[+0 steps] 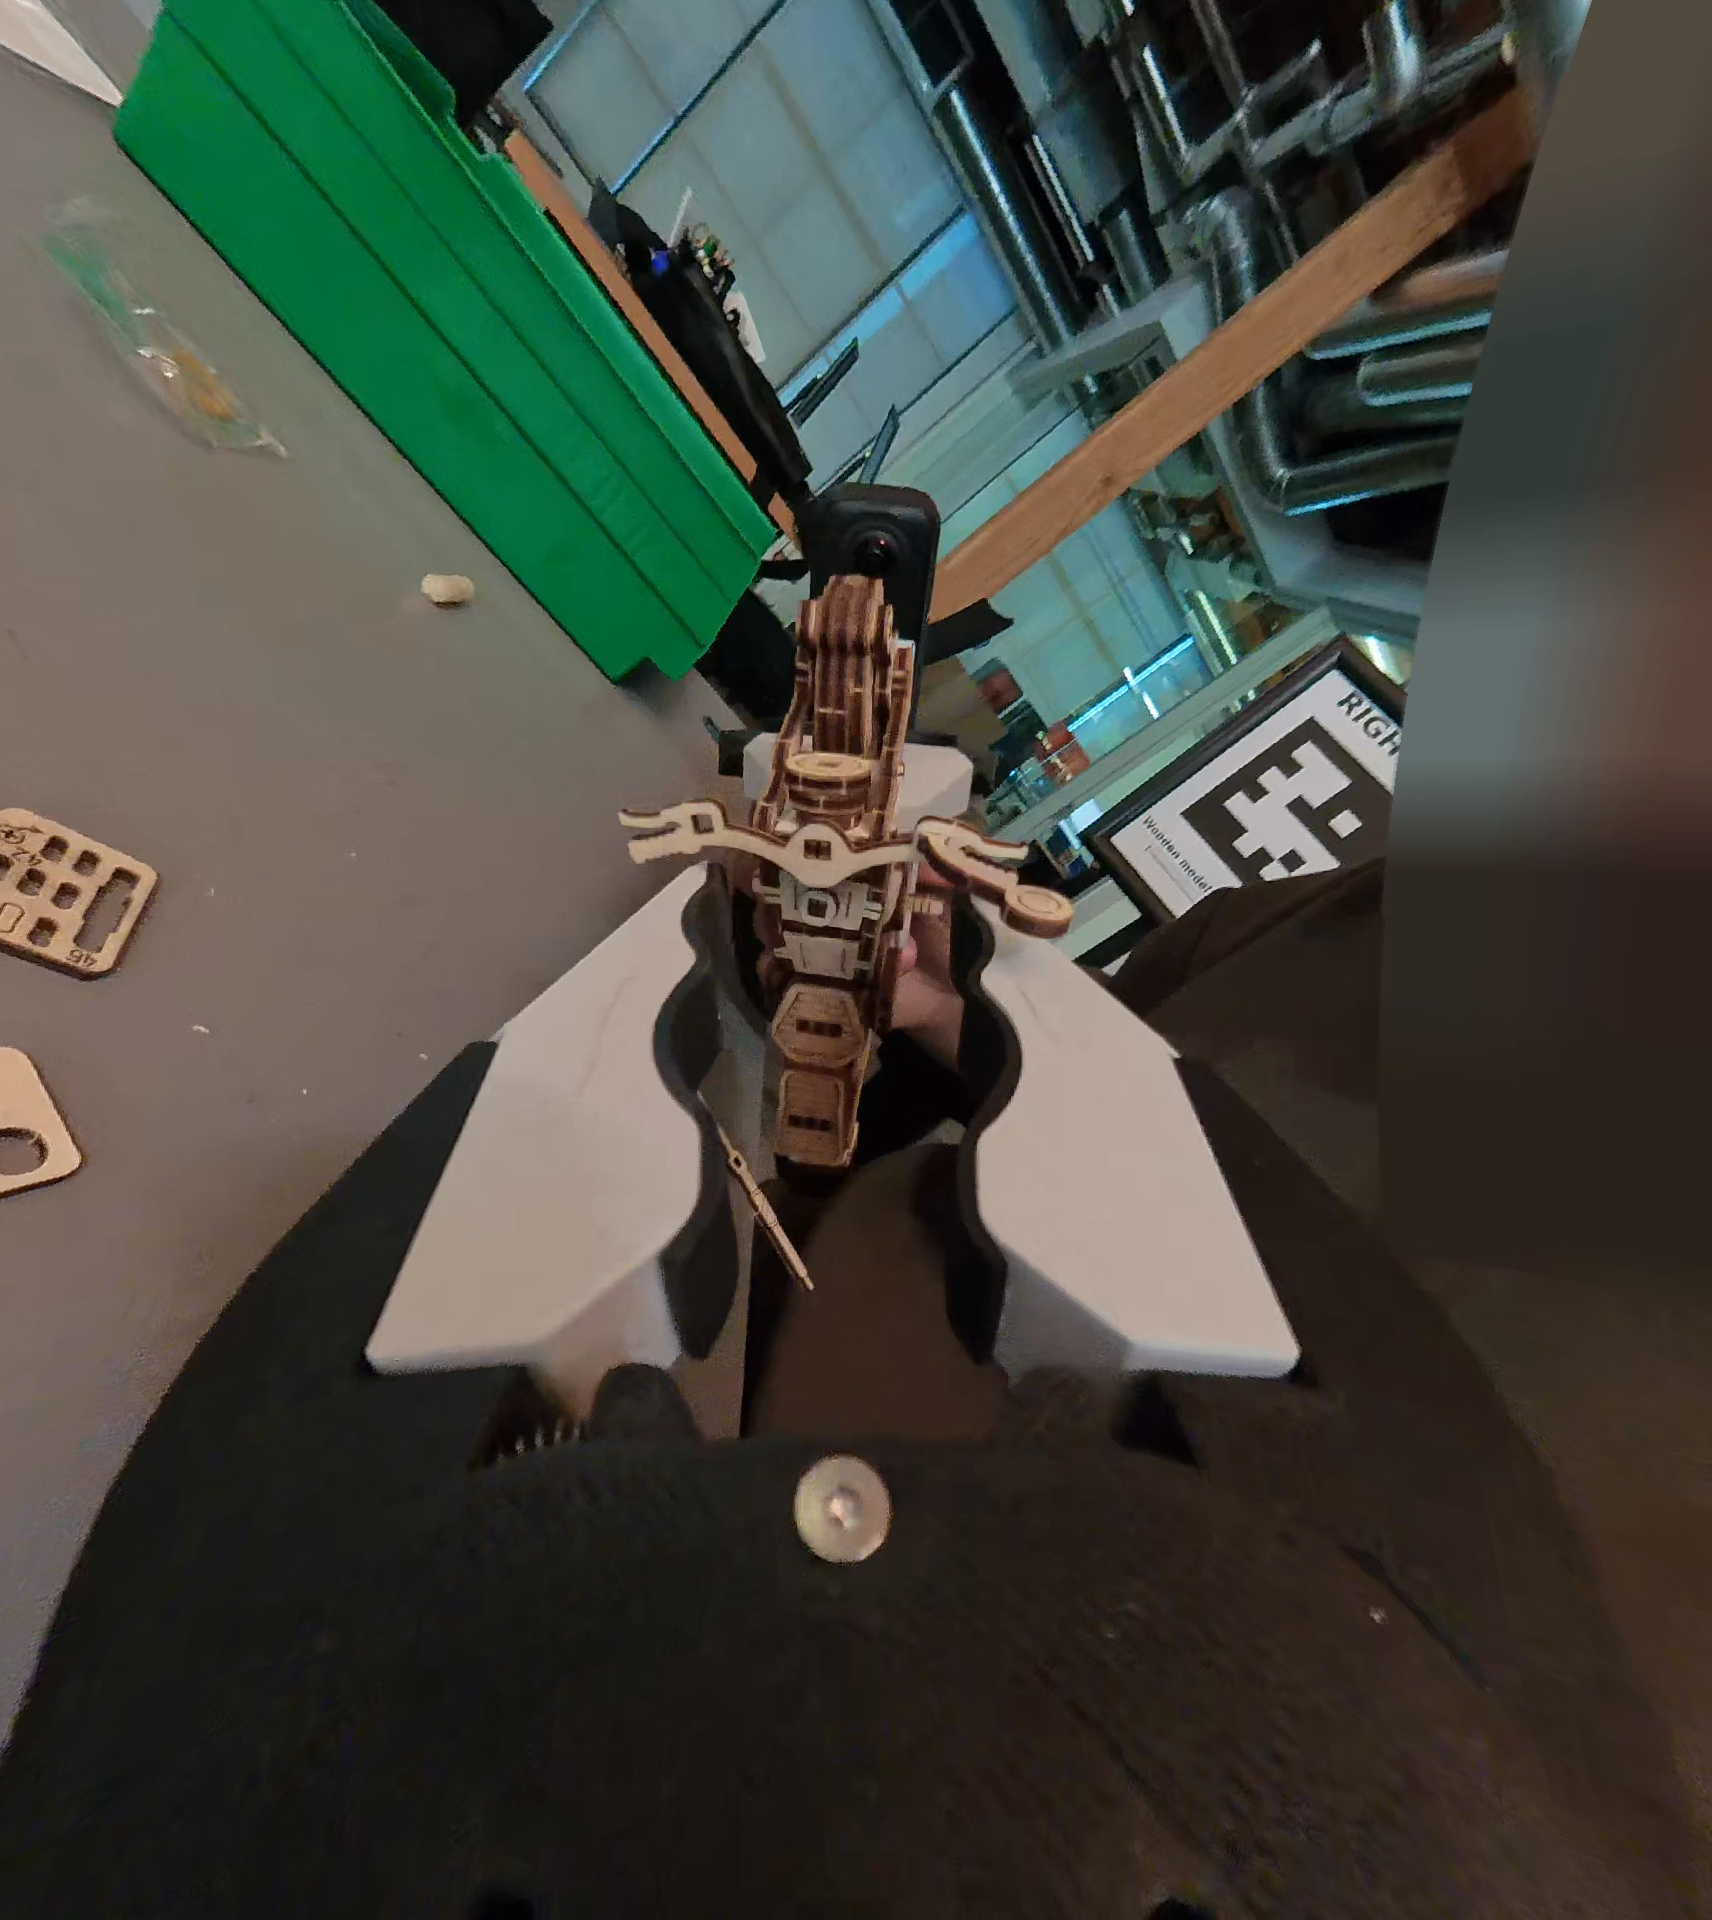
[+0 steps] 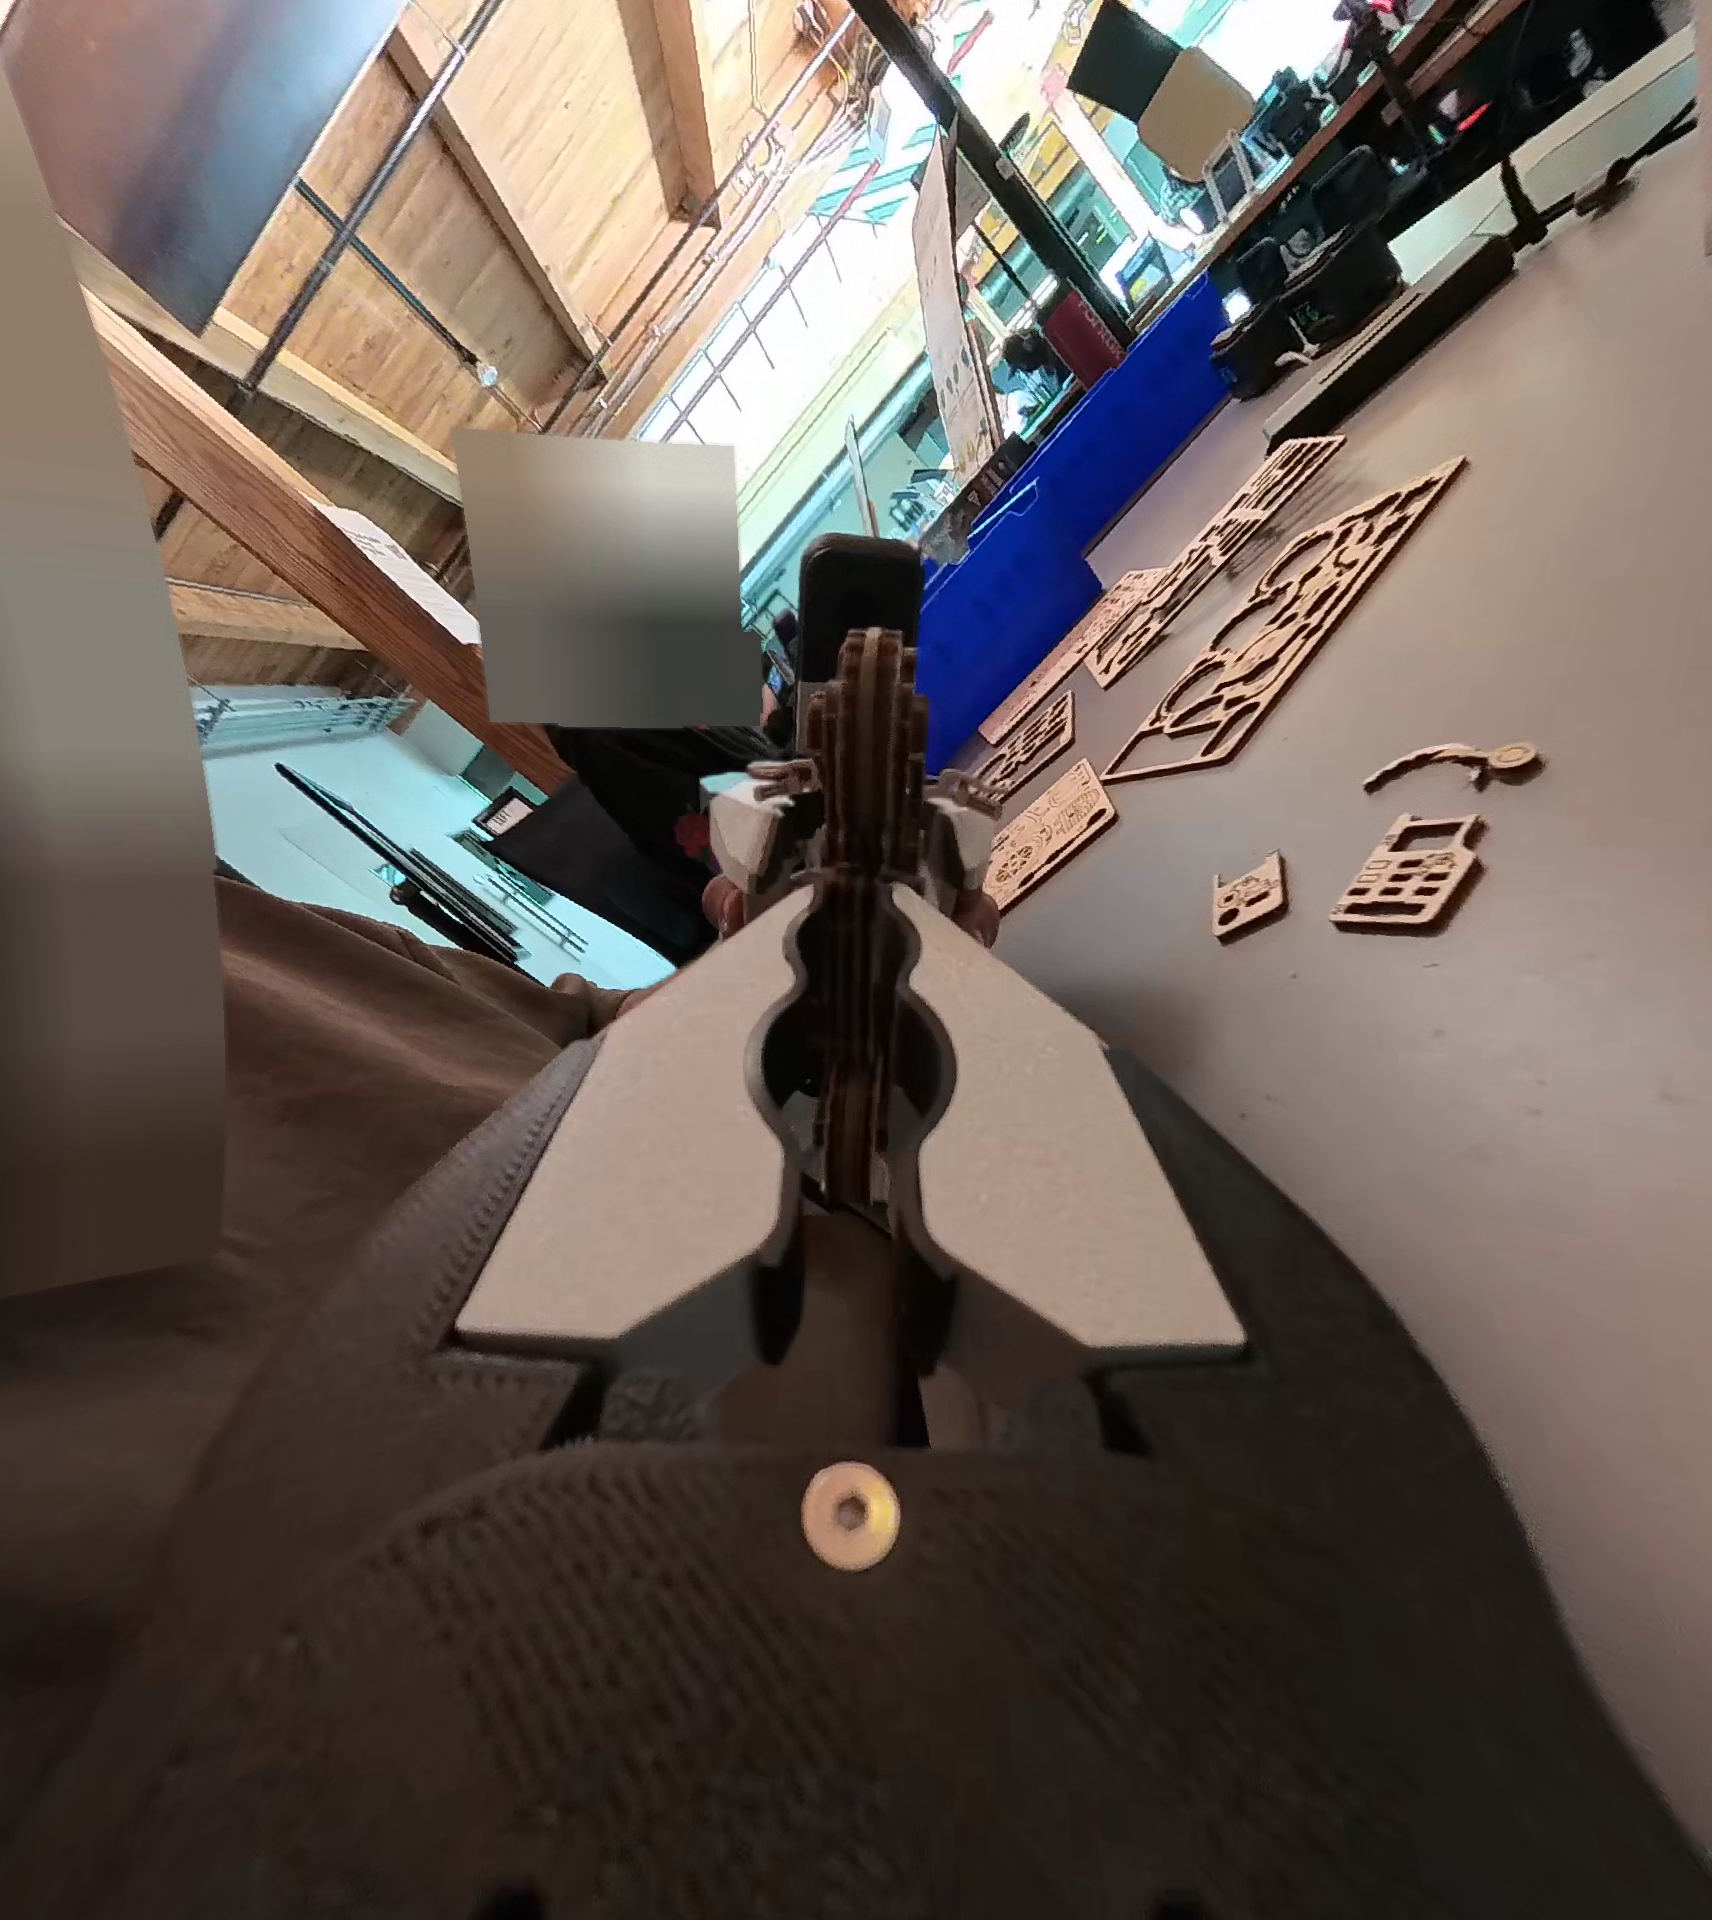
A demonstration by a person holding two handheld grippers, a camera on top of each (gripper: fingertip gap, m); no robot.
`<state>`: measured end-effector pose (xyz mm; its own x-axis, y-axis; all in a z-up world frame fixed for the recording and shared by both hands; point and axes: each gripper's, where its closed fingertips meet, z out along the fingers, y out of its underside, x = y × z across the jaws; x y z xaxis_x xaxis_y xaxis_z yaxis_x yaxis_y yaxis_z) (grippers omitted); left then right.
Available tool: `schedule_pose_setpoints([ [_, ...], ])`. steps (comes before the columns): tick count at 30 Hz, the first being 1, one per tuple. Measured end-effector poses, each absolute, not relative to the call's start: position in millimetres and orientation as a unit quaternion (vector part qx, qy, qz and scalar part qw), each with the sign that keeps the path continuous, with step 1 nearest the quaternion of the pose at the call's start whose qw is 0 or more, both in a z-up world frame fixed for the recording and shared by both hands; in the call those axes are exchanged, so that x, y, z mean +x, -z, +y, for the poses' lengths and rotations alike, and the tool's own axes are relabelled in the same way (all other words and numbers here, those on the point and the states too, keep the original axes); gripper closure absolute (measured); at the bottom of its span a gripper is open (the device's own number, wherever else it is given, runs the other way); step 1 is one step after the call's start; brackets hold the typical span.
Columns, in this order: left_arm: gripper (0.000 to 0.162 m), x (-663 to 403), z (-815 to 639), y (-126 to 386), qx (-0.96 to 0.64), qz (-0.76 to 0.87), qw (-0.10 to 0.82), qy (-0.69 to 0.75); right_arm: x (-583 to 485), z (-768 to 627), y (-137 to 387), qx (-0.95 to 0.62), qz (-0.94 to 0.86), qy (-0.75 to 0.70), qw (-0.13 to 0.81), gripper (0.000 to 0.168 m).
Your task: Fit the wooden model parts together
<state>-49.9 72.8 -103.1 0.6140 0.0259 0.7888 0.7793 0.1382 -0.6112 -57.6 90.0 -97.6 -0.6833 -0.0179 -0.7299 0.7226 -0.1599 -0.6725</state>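
While the left wrist view faces the front of the layered light-and-dark wooden motorcycle model (image 1: 826, 914) — handlebars spread, a thin wooden stick (image 1: 760, 1205) below it — the right wrist view meets it edge-on (image 2: 862, 831). Both white-fingered grippers clamp it above the grey desk (image 1: 260, 675): the left gripper (image 1: 836, 1049) has its jaws closed on the front, the right gripper (image 2: 857, 997) has them closed on the stacked rear plates. Two punched-out wooden sheets (image 1: 10, 894) lie left in one view; the other shows several such sheets (image 2: 1288, 634) to the right. A green crate (image 1: 436, 343) stands far left.
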Motion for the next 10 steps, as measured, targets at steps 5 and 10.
schedule_pose_setpoints([
  [5,0.127,-48.8,73.3,108.1,-0.610,-0.336,0.665,0.271,-60.0,93.5,94.6,0.302,0.574,0.708,0.277,0.162],
  [10,0.139,-50.4,70.9,107.0,-0.608,-0.336,0.668,0.269,-61.2,94.7,94.3,0.307,0.562,0.710,0.291,0.162],
])
